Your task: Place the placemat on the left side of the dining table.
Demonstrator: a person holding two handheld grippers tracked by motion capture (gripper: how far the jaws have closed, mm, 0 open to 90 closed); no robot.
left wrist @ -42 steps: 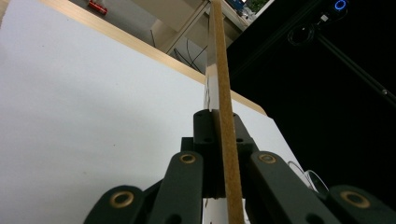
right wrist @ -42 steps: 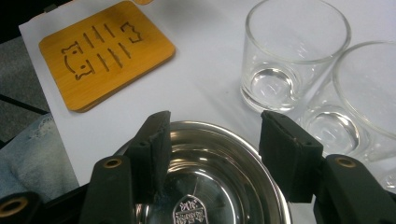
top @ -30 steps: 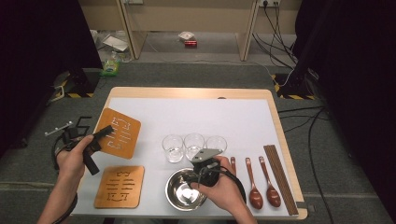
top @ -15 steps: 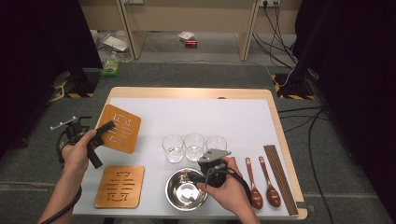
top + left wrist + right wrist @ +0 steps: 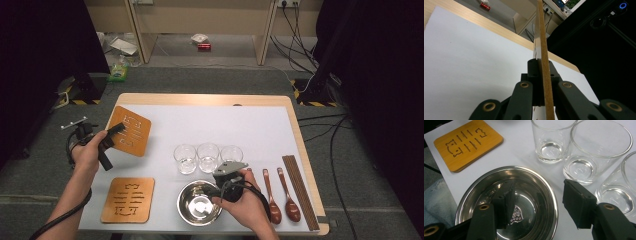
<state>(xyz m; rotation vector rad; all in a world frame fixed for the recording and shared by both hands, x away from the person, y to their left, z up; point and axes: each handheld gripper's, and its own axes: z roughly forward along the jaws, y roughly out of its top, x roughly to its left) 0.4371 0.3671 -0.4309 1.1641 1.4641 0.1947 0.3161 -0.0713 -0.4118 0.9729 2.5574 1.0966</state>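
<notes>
High view is showing the left tongs (image 5: 116, 131) clamping one edge of a wooden trivet (image 5: 129, 131), which is hanging tilted just past them over the counter's (image 5: 260, 125) near-left corner. Left gripper view has the board (image 5: 544, 50) standing edge-on between the closed jaws. Right tongs (image 5: 220, 187) are sitting apart, one jaw over the steel bowl (image 5: 506, 195) and the other toward the glasses (image 5: 599, 152), gripping nothing. A second trivet (image 5: 128, 199) is lying flat, back beside the left forearm.

What's worrying me: the grip is only catching the rim, so the trivet could be pivoting or slipping out if the hand swings quickly. Compared with a second ago, the left hand and trivet are sitting further out over the counter's left edge; the right hand is staying put.
</notes>
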